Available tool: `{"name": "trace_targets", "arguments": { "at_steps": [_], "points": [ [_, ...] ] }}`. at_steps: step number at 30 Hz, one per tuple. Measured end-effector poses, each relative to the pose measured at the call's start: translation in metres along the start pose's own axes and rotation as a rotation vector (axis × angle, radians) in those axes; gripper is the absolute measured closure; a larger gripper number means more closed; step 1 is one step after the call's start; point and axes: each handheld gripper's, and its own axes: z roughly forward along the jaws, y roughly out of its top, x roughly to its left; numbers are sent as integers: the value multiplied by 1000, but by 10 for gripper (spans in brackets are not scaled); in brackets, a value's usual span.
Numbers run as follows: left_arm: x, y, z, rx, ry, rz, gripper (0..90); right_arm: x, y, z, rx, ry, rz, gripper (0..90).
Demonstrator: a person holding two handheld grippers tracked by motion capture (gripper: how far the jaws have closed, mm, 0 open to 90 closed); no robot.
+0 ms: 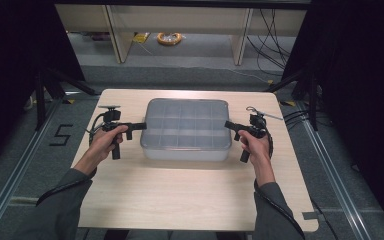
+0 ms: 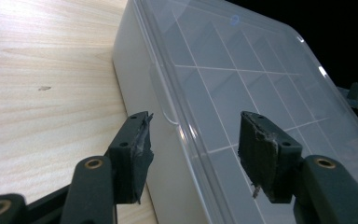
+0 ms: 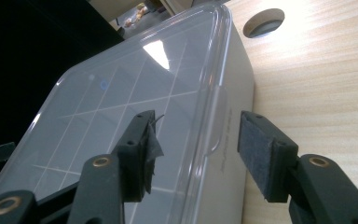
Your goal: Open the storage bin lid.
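1. Hands hold 2 black grippers at opposite short ends of a translucent plastic organiser box (image 1: pixel 186 129) with a clear lid, which sits flat at the middle of a light wooden table (image 1: pixel 180 200).
2. Seen from the high view, the left gripper (image 1: pixel 141 125) points in at the box's left end and the right gripper (image 1: pixel 228 124) points in at its right end, each level with the tabletop.
3. In the left gripper view, the left gripper (image 2: pixel 193 140) stands with its jaws apart, straddling the lid's edge: 1 pad sits over the gridded lid, the other beside the box's white side wall, and a small latch tab (image 2: pixel 161 95) on the rim lies just ahead of them.
4. Neither pad appears to press on the plastic, though the angle is steep and contact cannot be ruled out for certain.
5. In the right gripper view, the right gripper (image 3: pixel 196 140) is likewise parted across the lid rim, 1 pad above the lid and 1 beside the wall, with a clear latch tab (image 3: pixel 216 121) between them and a gap visible on both sides.
6. Dividers inside the box show through the lid as a pale grid of compartments; their contents cannot be made out.
7. A round cable hole (image 3: pixel 263 22) is cut into the table beyond the box's far corner.
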Motion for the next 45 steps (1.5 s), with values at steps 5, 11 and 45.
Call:
{"name": "trace_targets", "arguments": {
  "at_steps": [5,11,45],
  "points": [
    [1,5,14,11,22,-15,473,5,0,4,25,-3,68,488],
    [2,12,23,18,23,-20,506,7,1,9,28,13,90,505],
    [-41,11,-48,-151,-18,33,670,47,10,-47,-182,90,93,702]
  ]
}}
